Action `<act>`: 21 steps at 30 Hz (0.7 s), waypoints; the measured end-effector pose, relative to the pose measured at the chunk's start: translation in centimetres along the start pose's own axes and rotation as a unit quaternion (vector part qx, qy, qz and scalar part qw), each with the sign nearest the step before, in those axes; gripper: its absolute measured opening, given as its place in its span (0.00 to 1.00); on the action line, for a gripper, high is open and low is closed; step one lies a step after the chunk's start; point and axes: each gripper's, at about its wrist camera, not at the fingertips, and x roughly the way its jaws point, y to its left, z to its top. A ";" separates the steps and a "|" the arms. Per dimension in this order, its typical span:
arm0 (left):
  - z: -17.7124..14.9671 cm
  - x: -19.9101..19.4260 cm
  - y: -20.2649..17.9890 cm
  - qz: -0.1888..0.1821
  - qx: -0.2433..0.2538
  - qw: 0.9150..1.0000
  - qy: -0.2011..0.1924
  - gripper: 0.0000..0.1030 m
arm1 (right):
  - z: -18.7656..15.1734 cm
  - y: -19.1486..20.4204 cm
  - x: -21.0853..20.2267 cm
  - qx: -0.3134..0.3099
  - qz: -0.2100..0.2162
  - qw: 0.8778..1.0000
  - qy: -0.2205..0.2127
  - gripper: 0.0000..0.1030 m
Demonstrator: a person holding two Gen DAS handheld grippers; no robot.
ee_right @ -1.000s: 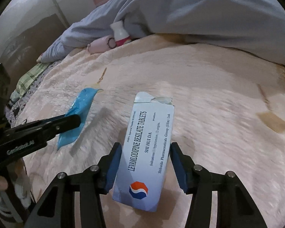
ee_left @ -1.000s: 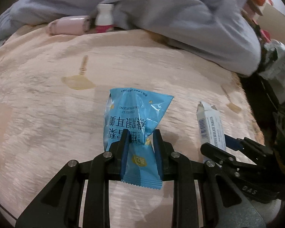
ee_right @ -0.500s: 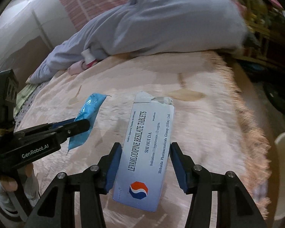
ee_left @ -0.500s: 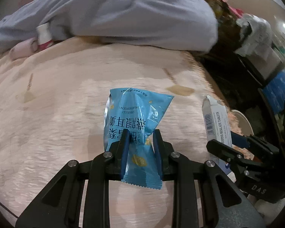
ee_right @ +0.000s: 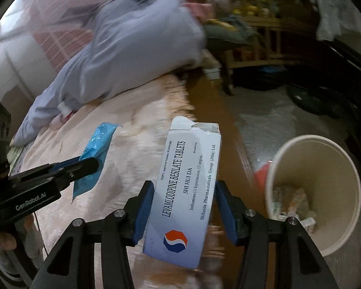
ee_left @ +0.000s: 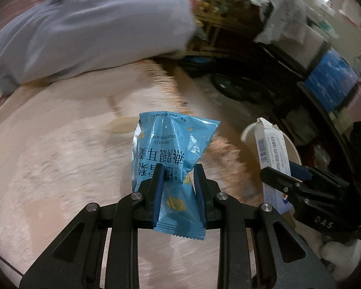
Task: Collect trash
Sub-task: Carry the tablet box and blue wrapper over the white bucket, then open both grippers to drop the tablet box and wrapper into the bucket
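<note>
Blue snack wrapper (ee_left: 173, 166) is pinched in the left gripper (ee_left: 178, 187) and one white tablet box (ee_right: 187, 192) in the right gripper (ee_right: 184, 207), both above the pink bed (ee_left: 55, 159). Each should be carried squarely over the single cream bin (ee_right: 344, 168) on the floor before its jaws part, since the light wrapper may drift.

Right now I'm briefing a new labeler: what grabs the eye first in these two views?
The white Levamlodipine Besilate Tablets box, torn at its top, fills the center of the right wrist view, clamped in the right tool. The left tool pinches a bright blue snack packet above the pink bedspread. A cream trash bin holding litter stands on the floor to the right.
</note>
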 end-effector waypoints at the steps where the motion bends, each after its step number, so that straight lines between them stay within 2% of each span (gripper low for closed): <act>1: 0.1 0.4 -0.9 -0.004 0.005 1.000 0.001 0.22 | 0.0 -1.2 -0.4 0.010 -0.006 1.000 -0.003 0.49; 8: 2.6 3.9 -7.9 -0.080 0.037 0.996 0.023 0.22 | -0.3 -8.6 -1.9 0.074 -0.056 0.996 -0.013 0.49; 16: 4.9 8.6 -14.2 -0.163 0.043 0.984 0.060 0.23 | -1.1 -16.7 -2.2 0.153 -0.098 0.983 -0.017 0.49; 17: 5.1 8.8 -14.6 -0.167 0.043 0.983 0.059 0.25 | -1.1 -17.3 -2.3 0.160 -0.100 0.982 -0.020 0.49; 19: 5.5 9.2 -15.2 -0.183 0.040 0.981 0.056 0.39 | -1.1 -18.6 -2.4 0.176 -0.106 0.978 -0.030 0.52; 20: 5.6 9.3 -15.4 -0.190 0.036 0.980 0.053 0.50 | -1.2 -18.9 -2.6 0.179 -0.109 0.977 -0.032 0.56; 21: 5.7 9.1 -15.3 -0.191 0.031 0.980 0.044 0.52 | -1.2 -19.3 -2.6 0.181 -0.116 0.976 -0.033 0.67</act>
